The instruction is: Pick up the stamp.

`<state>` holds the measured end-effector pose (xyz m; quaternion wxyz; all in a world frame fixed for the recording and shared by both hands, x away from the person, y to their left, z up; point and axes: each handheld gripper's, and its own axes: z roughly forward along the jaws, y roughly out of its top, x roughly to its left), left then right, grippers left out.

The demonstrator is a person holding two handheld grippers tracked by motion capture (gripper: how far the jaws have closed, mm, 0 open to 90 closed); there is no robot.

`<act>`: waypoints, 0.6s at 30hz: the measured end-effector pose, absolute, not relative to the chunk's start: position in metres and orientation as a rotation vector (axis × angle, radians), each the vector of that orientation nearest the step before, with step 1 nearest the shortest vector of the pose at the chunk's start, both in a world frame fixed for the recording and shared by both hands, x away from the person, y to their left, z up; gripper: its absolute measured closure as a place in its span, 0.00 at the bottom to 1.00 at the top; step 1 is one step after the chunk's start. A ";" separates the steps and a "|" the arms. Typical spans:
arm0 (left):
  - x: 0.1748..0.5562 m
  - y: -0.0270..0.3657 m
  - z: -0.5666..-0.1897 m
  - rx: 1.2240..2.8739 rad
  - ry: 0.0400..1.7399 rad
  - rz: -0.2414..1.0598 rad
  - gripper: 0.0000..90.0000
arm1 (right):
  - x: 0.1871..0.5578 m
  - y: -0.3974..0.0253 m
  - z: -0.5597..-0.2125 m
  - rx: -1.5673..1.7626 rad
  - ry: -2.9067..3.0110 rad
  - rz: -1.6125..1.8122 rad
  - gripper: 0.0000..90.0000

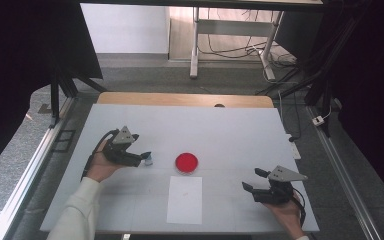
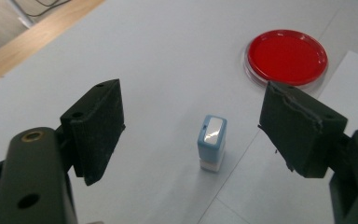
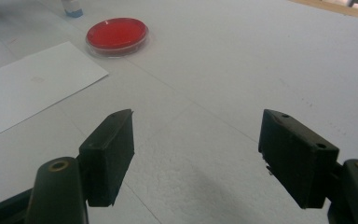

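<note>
A small light-blue and white stamp (image 2: pixel 211 142) stands upright on the white table, also seen in the high view as the stamp (image 1: pixel 149 159). My left gripper (image 2: pixel 191 133) is open, its jaws wide on either side of the stamp without touching it; from above the left gripper (image 1: pixel 146 158) sits at the table's left middle. A round red ink pad (image 1: pixel 186 162) lies just right of the stamp, and shows as the ink pad (image 2: pixel 286 57) and the ink pad (image 3: pixel 117 35). My right gripper (image 3: pixel 196 156) is open and holds nothing, low at the right gripper (image 1: pixel 255 179).
A white sheet of paper (image 1: pixel 185 199) lies near the front edge, below the ink pad, also the paper (image 3: pixel 25 86). The white table top (image 1: pixel 230 135) ends in a wooden strip (image 1: pixel 185 99) at the back. Metal rails run along both sides.
</note>
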<state>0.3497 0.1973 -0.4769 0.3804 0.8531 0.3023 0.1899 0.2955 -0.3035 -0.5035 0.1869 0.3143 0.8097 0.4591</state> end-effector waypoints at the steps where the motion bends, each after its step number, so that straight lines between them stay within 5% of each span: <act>1: 0.351 0.198 -0.478 2.187 0.774 0.472 0.24 | 0.296 -0.304 -0.504 0.884 2.280 1.294 0.29; 18: 0.353 0.190 -0.486 2.261 0.720 0.424 0.33 | 0.296 -0.303 -0.505 0.884 2.296 1.261 0.29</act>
